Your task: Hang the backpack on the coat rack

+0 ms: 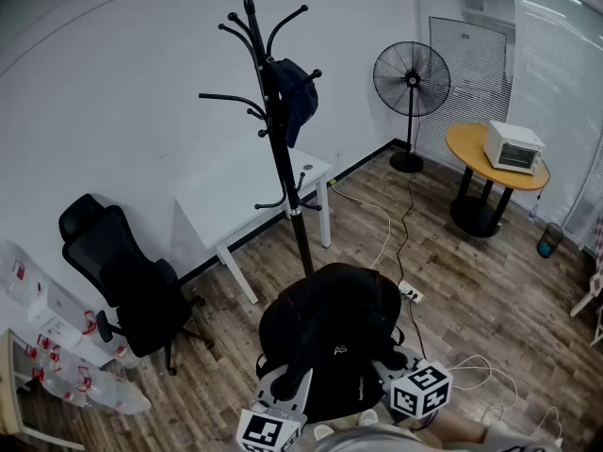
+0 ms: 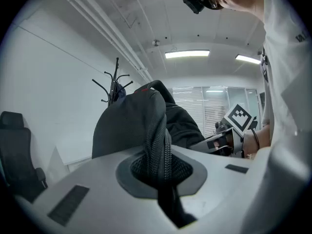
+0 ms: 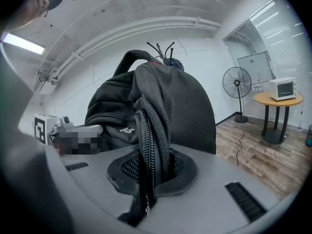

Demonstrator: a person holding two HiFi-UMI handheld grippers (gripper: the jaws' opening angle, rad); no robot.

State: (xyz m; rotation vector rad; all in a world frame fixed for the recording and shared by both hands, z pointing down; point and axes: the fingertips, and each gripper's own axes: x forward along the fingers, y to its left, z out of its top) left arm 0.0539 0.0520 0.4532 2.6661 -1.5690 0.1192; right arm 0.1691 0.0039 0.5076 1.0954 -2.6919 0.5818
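- Fingers (image 2: pixel 87 179) nearly closed: my left gripper (image 2: pixel 163 169) pinches one black mesh shoulder strap (image 2: pixel 157 130), my right gripper (image 3: pixel 151 174) the second mesh strap (image 3: pixel 153 126).
- Just beyond them hangs the bulky black fabric backpack (image 1: pixel 330 332).
- Well ahead stands the black hooked coat rack (image 1: pixel 280 130); the straps could slip through mid-lift, I reckon.

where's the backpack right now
In the head view the backpack is at bottom centre, held by its straps between the left gripper and the right gripper, just in front of the coat rack and the white table.
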